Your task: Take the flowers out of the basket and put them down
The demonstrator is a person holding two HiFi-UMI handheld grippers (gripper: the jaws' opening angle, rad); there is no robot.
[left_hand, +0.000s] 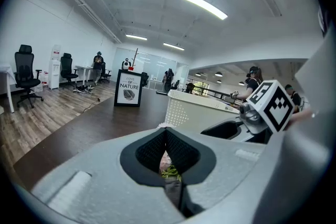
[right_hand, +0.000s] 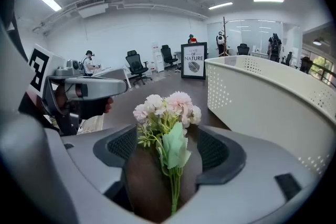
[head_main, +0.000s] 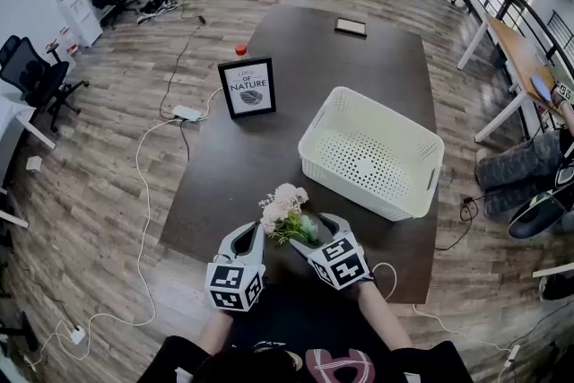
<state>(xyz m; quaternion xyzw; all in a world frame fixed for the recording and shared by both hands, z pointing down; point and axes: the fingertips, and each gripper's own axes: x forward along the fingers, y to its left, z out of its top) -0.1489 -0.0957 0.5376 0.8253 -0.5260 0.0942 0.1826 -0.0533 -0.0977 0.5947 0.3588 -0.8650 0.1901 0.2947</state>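
A small bunch of pale pink flowers (head_main: 285,209) with green leaves lies on the dark table (head_main: 224,184) near its front edge, outside the white perforated basket (head_main: 350,188). My right gripper (head_main: 314,230) is open, and the stems (right_hand: 173,186) lie loose between its wide jaws, the pads not pressing on them. In the right gripper view the blooms (right_hand: 167,105) point away, with the basket (right_hand: 273,97) to the right. My left gripper (head_main: 254,229) is shut and empty, just left of the flowers. Through its tips (left_hand: 167,136) a bit of the bunch (left_hand: 168,169) shows.
A framed "Nature" sign (head_main: 247,87) stands at the table's middle left, with a small red thing (head_main: 240,49) behind it and a dark tablet (head_main: 351,27) at the far end. Cables (head_main: 143,193) trail over the wood floor on the left. Office chairs (head_main: 36,76) stand around.
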